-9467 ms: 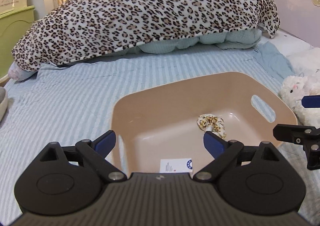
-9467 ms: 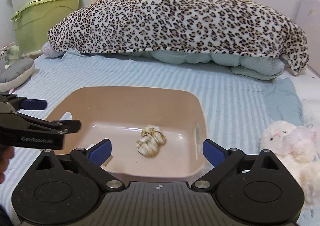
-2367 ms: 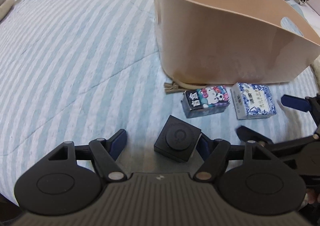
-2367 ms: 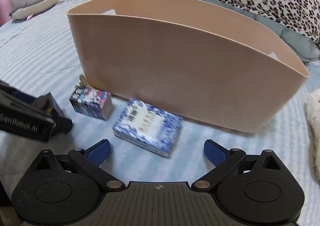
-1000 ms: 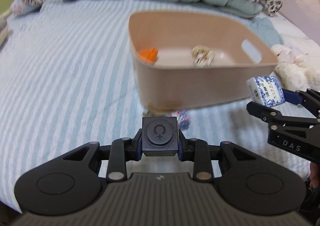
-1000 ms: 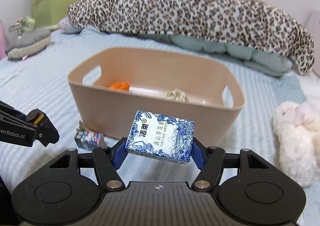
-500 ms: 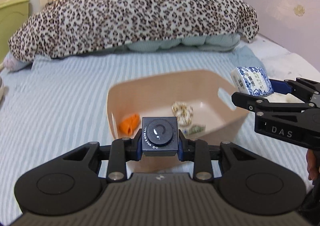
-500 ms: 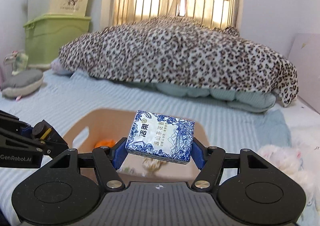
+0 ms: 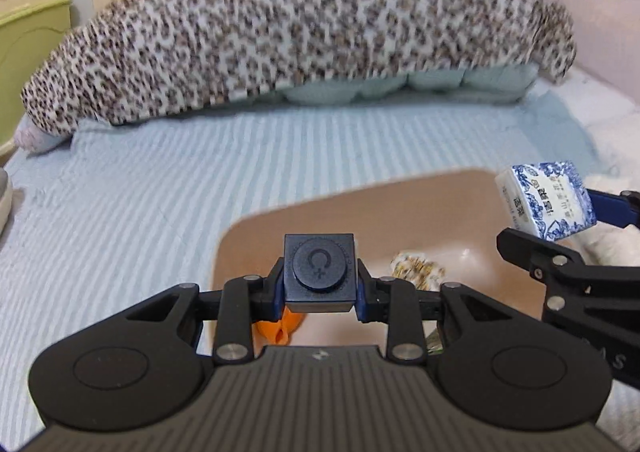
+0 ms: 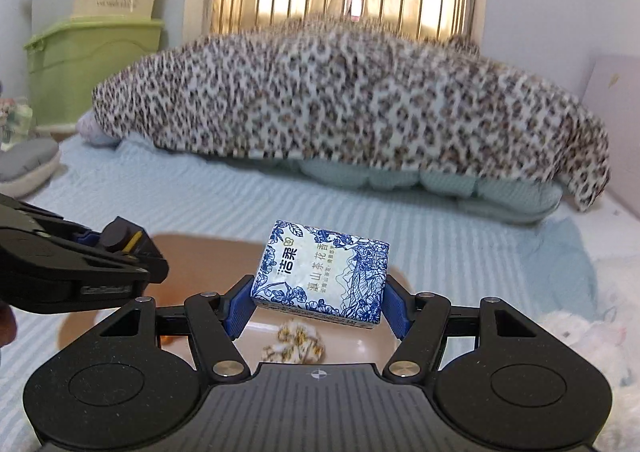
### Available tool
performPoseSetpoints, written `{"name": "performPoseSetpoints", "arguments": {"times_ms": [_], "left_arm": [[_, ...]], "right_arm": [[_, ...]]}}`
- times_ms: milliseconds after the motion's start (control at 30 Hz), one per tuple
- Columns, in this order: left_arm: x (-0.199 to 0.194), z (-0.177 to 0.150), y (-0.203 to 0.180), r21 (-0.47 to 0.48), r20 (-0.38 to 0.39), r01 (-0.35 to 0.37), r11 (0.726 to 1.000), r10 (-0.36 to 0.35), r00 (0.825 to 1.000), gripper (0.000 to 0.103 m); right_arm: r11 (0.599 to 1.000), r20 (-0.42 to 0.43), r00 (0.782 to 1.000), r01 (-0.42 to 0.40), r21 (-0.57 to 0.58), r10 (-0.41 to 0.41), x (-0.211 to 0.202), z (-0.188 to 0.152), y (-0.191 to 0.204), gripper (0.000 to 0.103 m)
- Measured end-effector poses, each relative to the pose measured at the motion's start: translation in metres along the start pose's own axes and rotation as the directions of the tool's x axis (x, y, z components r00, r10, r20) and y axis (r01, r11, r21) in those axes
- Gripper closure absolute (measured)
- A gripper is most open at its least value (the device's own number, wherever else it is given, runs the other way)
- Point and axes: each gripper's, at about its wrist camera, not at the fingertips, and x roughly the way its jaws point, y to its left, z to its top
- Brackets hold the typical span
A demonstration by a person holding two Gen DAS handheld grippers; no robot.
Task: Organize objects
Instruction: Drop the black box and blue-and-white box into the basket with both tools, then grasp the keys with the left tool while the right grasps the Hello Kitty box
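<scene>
With the left gripper (image 9: pixel 319 289) pinching the small black cube with a round dial (image 9: pixel 319 267) and the right gripper (image 10: pixel 318 306) clamping the blue-and-white patterned tissue pack (image 10: pixel 321 278), both above the beige plastic basin (image 9: pixel 400 196), the pack hangs at three o'clock over the rim, so releasing here may drop it outside.

Each matte black plastic tool (image 9: pixel 319 294) (image 10: pixel 316 310) has a ribbed grey housing, round side discs, silver pivot screws and ribbed blue finger pads (image 10: pixel 237 310).
</scene>
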Motion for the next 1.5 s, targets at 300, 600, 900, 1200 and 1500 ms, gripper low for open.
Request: {"name": "performPoseSetpoints", "arguments": {"times_ms": [300,600,900,1200,1500], "left_arm": [[0.055,-0.021,0.01,-0.011,-0.167,-0.006,1.0,0.004,0.986,0.07],[0.017,-0.016,0.014,-0.016,-0.077,0.022,1.0,-0.023,0.997,0.03],[-0.053,-0.027,0.021,0.021,-0.012,0.032,0.999,-0.032,0.999,0.025],[-0.081,-0.07,0.048,0.033,-0.064,-0.002,0.999,0.005,0.998,0.025],[-0.057,-0.121,0.073,0.021,-0.166,-0.036,0.999,0.039,0.985,0.025]], "right_arm": [[0.998,-0.168,0.986,-0.001,-0.057,-0.009,0.054,-0.024,0.008,0.04],[0.998,-0.149,0.988,0.029,-0.059,-0.037,0.039,-0.028,0.006,0.014],[0.998,-0.086,0.996,0.025,-0.056,-0.03,-0.024,-0.013,0.001,0.0],[0.998,-0.176,0.984,-0.004,-0.064,-0.007,-0.047,-0.052,0.022,0.0],[0.998,-0.276,0.961,-0.026,-0.065,0.007,-0.039,-0.094,0.05,0.0]]}}
